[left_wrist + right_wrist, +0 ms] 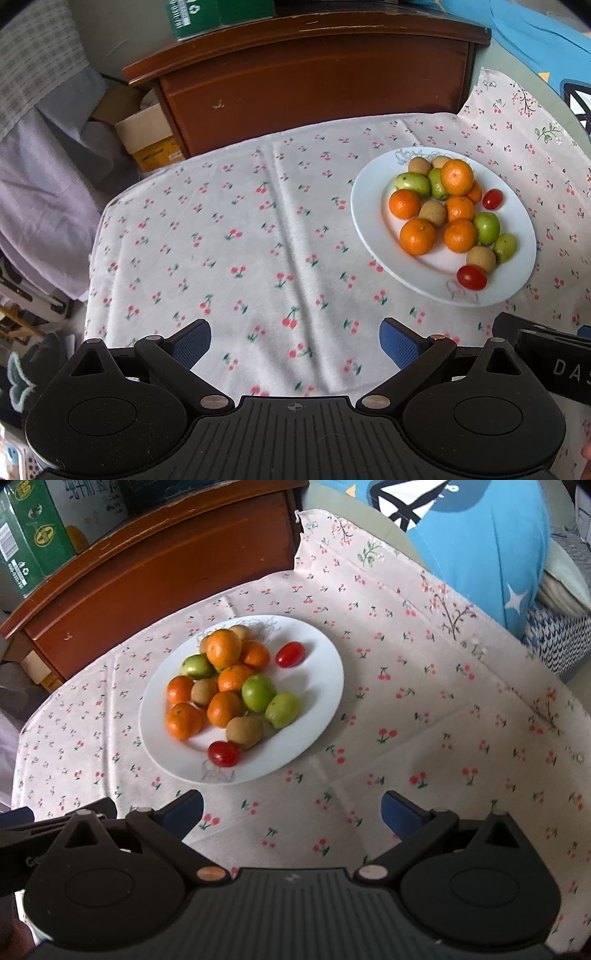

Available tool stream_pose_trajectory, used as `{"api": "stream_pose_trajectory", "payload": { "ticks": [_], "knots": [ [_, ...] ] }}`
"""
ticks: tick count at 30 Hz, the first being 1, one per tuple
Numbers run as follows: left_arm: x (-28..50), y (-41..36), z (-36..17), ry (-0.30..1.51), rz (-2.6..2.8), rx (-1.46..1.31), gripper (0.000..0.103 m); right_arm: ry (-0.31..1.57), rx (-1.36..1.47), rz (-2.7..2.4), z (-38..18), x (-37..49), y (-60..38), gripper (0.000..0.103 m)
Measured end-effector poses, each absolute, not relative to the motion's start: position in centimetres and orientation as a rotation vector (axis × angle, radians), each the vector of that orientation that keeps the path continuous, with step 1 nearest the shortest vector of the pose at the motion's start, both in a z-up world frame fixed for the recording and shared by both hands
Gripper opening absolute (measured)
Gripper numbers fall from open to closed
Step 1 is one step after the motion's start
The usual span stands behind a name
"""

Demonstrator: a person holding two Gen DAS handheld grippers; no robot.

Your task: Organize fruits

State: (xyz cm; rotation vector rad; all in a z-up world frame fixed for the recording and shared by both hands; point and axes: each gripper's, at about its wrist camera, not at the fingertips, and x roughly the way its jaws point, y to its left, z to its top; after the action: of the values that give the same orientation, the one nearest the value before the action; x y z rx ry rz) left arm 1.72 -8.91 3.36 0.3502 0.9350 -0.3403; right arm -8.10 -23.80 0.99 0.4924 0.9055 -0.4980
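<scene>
My left gripper [295, 343] is spread wide with nothing between its blue pads [192, 341]; my right gripper [293, 816] is likewise released and empty. From my left fingers the white plate [373, 229] lies ahead and well off to the right; from my right fingers the same plate [314, 716] lies ahead, slightly left, its near rim just beyond my left fingertip. Only my left view shows the cardboard box [146, 134] and the lilac cloth [40, 192] off the table's left side; only my right view shows the blue cushion [476, 542] past the far right corner. The plate holds tangerines [223, 648], heaped at the back; green fruits [258, 692]; brownish kiwi-like fruits [244, 732]; two cherry tomatoes, one [223, 754] at the near rim, one [290, 654] apart on the far right side. The cherry-print tablecloth [236, 236] lies bare ahead of my left fingers up to the wooden cabinet [314, 77]; right of the plate the cloth is bare too.
</scene>
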Motion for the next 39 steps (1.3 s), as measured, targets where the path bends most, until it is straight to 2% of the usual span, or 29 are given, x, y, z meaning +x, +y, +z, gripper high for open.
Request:
{"api": "stream_pose_trajectory", "payload": {
  "ticks": [17, 29, 39],
  "knots": [
    [-0.4, -0.9, 2.9, 0.972, -0.246, 0.272, 0.099, 0.824, 0.511, -0.439, -1.3, -12.1, -18.7, 0.102],
    [-0.5, 1.2, 3.4, 0.972, -0.240, 0.220, 0.099, 0.754, 0.174, -0.447, -3.5, -11.0, -13.0, 0.103],
    [-0.4, 1.2, 3.3, 0.978, -0.242, 0.212, 0.099, 0.690, 0.160, -0.457, -4.1, -9.7, -12.1, 0.102]
  ]
}}
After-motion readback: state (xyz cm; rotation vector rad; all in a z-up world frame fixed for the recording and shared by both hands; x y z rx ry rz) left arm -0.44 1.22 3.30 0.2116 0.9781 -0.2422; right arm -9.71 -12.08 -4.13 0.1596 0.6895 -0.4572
